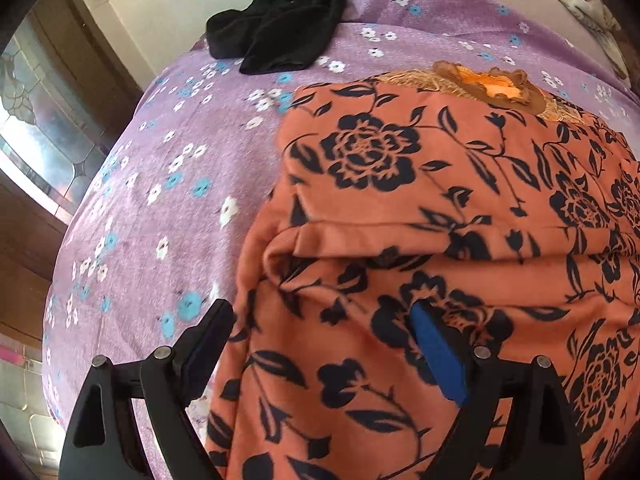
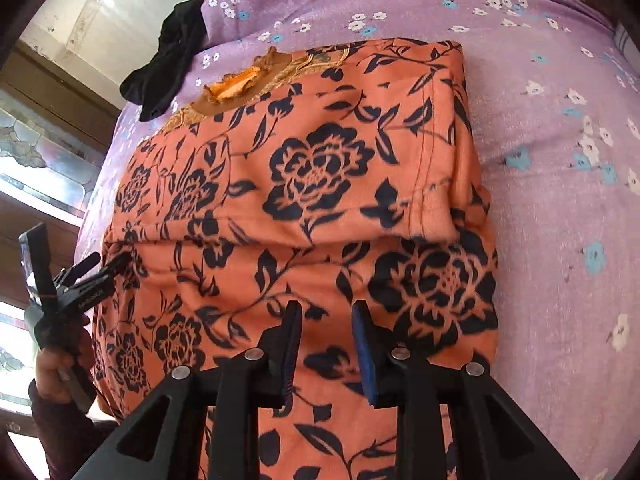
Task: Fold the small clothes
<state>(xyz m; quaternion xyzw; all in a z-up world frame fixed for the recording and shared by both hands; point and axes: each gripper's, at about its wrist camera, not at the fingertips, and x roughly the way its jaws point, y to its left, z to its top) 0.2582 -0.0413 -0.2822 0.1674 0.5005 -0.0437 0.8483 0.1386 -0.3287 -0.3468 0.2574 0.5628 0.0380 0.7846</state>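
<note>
Orange fleece garment with black rose print (image 1: 420, 200), partly folded, lying on purple bedsheet with small white and blue flowers (image 1: 160, 200); upper flap doubled over, its hem edge running across the middle, embroidered brown neckline at the far end. Left claw (image 1: 320, 344) spread wide, straddling the near left edge of the cloth, one pad over bare sheet, blue pad over the fabric; clamped on nothing. Right claw (image 2: 326, 344) hovering over the near part of the garment, jaws a narrow gap apart, nothing visibly between them. Risks, as judged: closing left claw from here likely catches only the top layer, or sheet along with fleece, dragging bedding up with the fold. Thick soft fleece likely to slip or bunch, leaving next fold skewed. Uneven lift between the two sides would pull open the existing flap. Crumpled black cloth (image 1: 280, 28) at far bed edge, well apart, no interference expected.
</note>
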